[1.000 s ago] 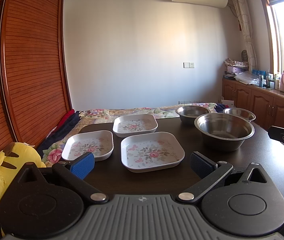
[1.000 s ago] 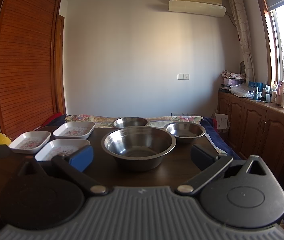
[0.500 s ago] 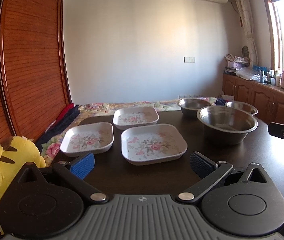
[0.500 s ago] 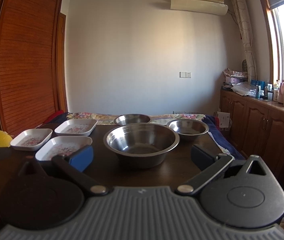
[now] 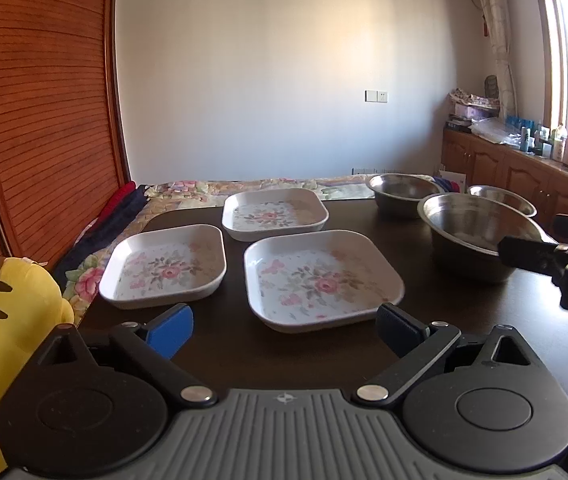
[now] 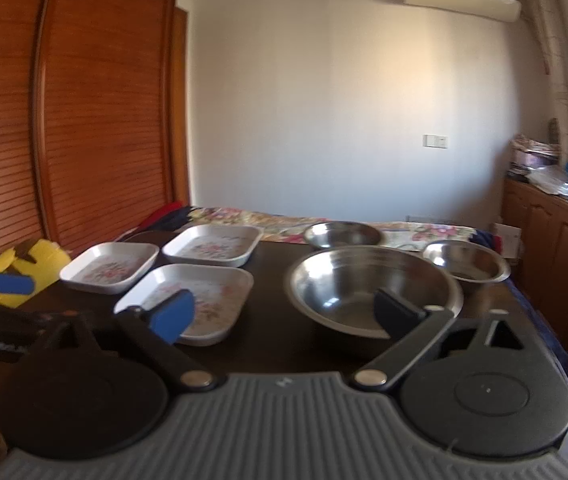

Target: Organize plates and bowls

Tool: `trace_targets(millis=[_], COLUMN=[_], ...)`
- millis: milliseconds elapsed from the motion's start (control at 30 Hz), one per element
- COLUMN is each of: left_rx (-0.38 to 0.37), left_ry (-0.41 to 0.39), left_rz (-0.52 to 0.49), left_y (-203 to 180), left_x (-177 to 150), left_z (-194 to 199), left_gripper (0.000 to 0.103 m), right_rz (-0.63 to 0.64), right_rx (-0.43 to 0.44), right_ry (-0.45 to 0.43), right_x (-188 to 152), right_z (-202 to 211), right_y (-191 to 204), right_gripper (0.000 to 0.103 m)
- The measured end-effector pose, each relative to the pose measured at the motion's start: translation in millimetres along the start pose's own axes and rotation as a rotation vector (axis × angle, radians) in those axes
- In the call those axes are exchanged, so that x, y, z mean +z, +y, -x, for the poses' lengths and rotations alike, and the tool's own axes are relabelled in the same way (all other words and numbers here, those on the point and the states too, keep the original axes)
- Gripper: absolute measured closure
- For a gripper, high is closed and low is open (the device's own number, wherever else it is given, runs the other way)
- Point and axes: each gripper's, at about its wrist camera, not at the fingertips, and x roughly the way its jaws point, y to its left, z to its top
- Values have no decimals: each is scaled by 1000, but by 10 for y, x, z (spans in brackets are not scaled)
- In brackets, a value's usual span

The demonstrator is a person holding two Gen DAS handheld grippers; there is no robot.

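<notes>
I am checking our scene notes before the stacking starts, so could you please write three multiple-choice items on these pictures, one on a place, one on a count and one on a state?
1. Where does the largest steel bowl stand relative to the floral plates?
A. To their right, seen from the right wrist view
B. On top of one of them
C. On the cabinet by the window

2. How many square floral plates lie on the table?
A. Two
B. Three
C. Five

3. What is between the fingers of the left gripper?
A. A steel bowl
B. A plate, clamped
C. Nothing

Answers: 1 A, the bowl sits on the table right of the plates. 2 B, the near plate, the left plate and the far plate. 3 C, the fingers stand apart over bare table short of the near plate.
</notes>
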Motion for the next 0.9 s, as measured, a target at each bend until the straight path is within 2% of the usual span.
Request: trace_targets(millis=[133,267,433,500,633,700,900], left_rx=[-11,-25,-41,-39,-60,-73,-104], left_ry=[16,41,69,75,85,90,106], left_rz=[-4,5,19,30,44,45,36], left_y=[77,189,297,337,393,412,429], left_x=[78,123,143,146,183,201,223], left_z=[-151,-346,-577,-646,-742,-782,-899], left_gripper=[6,10,22,31,37,44,57], right_rz=[11,27,47,49,50,52,62], right_rx=[44,85,112,116,122,127,110], right_ry=[31,66,129,148,178,190,221], right_x=[49,54,15,5,3,0,-36], right_z=[-200,-381,-630,-704,-823,-874,-1017], right_y=[101,186,262,276,298,308,338], right_gripper=[14,24,38,44,51,57,65])
